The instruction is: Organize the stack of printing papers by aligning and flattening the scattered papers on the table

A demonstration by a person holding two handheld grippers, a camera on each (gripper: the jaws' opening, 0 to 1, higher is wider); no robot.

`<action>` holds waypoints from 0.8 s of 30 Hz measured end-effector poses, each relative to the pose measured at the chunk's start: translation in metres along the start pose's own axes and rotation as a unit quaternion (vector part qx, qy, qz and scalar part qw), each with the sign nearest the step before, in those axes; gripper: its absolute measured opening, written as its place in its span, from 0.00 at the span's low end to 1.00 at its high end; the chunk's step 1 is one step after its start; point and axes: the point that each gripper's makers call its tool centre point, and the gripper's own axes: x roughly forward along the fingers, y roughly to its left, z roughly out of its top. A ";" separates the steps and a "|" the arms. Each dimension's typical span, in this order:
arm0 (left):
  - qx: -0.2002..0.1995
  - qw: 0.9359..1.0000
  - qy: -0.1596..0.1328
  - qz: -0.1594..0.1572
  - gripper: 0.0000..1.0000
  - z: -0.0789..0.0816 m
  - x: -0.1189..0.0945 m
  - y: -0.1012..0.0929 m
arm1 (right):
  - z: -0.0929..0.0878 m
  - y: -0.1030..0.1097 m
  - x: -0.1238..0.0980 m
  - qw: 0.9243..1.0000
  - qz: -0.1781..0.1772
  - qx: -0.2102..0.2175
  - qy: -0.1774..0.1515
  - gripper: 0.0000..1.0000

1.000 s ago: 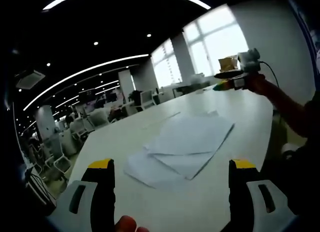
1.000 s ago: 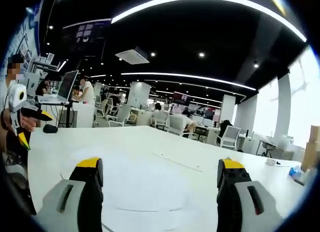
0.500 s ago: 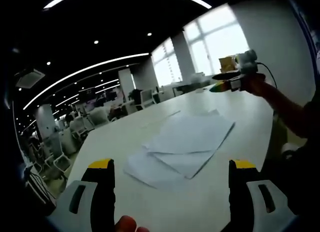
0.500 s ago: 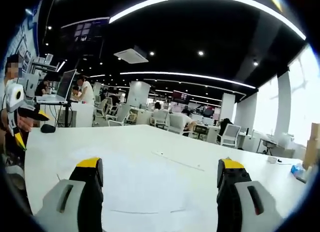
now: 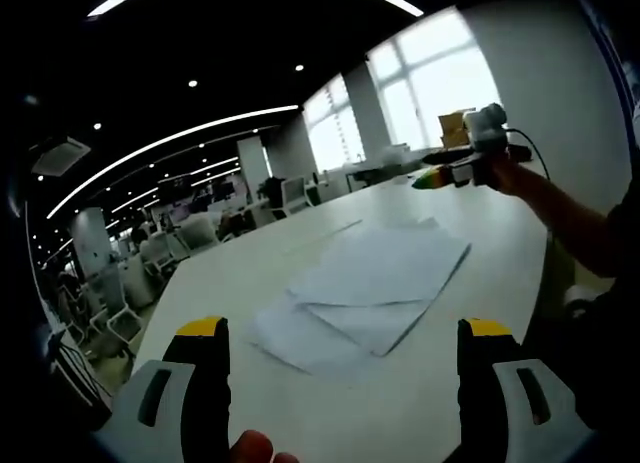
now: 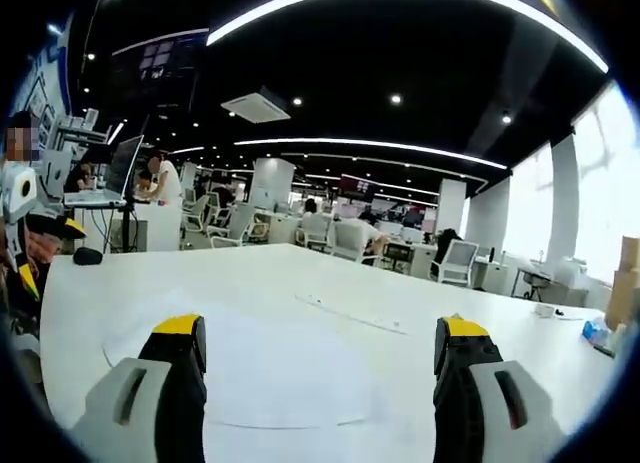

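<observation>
Left gripper view: the left claw (image 5: 343,348) is spread wide, its two yellow-tipped jaws rising at 7 and 5 o'clock with nothing between them, held above the white table (image 5: 230,283). The scattered papers (image 5: 365,288) lie flat on the table just beyond the jaws, toward 12 o'clock of the claw; several white sheets overlap at differing angles, their edges and corners out of line. At 2 o'clock the right claw (image 5: 425,179) is held in a person's hand (image 5: 505,171) above the far part of the table, well apart from the sheets; whether its jaws are parted cannot be told from here.

Right gripper view: the right claw (image 6: 318,348) is likewise spread, jaws at 7 and 5 o'clock, gripping nothing. The papers (image 6: 270,378) show between and just beyond the jaws as pale sheets on the table (image 6: 400,293). At 9 o'clock the left claw (image 6: 25,273) appears at the frame edge. Office chairs (image 6: 455,263) and seated people (image 6: 160,183) occupy the background.
</observation>
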 end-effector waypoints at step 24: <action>0.004 1.000 0.002 0.004 0.97 0.002 -0.003 0.002 | -0.011 -0.007 0.020 1.000 -0.005 0.007 0.011 0.88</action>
